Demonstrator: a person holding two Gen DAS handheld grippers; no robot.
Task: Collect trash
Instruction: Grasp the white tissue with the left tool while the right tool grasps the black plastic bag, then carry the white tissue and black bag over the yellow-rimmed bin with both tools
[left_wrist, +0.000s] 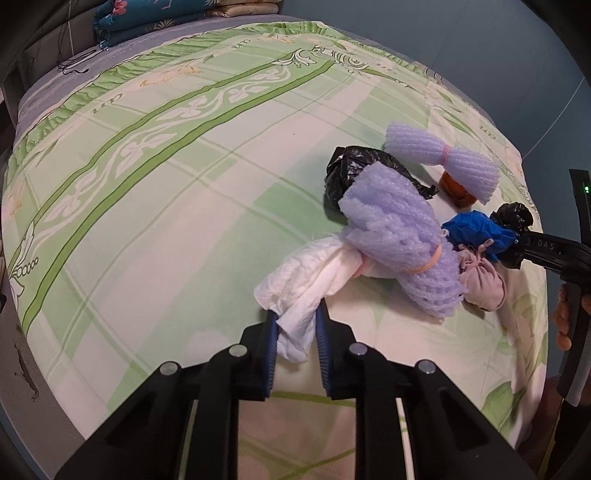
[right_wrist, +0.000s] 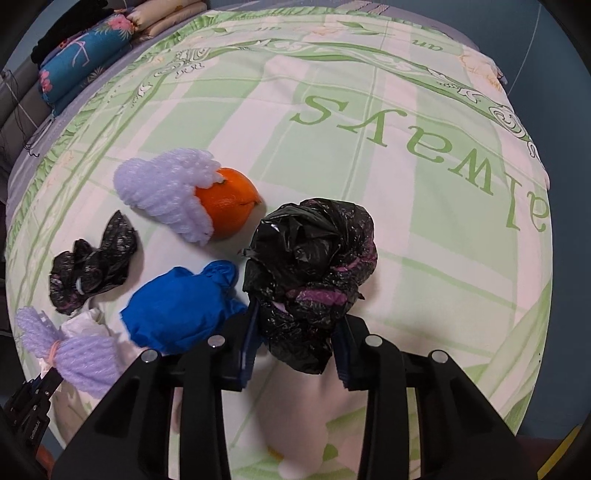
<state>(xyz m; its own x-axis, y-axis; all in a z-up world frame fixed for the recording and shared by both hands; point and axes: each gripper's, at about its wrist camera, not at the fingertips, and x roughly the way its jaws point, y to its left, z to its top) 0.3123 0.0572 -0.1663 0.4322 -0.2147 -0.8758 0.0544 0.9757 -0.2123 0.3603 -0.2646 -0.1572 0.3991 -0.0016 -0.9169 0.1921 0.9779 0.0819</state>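
Observation:
Trash lies on a green patterned bedsheet (left_wrist: 166, 192). My left gripper (left_wrist: 297, 321) is shut on a crumpled white tissue (left_wrist: 306, 284), which runs under a purple foam net (left_wrist: 399, 229). Beyond it lie a small black bag (left_wrist: 354, 166), a second foam net (left_wrist: 443, 162) on an orange (left_wrist: 454, 188), a blue wad (left_wrist: 476, 232) and a pink pouch (left_wrist: 484, 280). My right gripper (right_wrist: 299, 317) is shut on a large crumpled black plastic bag (right_wrist: 310, 258). To its left are the blue wad (right_wrist: 177, 306), the orange (right_wrist: 227, 201), the small black bag (right_wrist: 92, 258) and my left gripper (right_wrist: 44, 380).
Folded quilts (right_wrist: 85, 55) are stacked at the head of the bed. The sheet's right edge (left_wrist: 532, 295) drops off beside a person's hand (left_wrist: 563, 317) on the right gripper's handle. Wide bare sheet stretches left and far of the trash.

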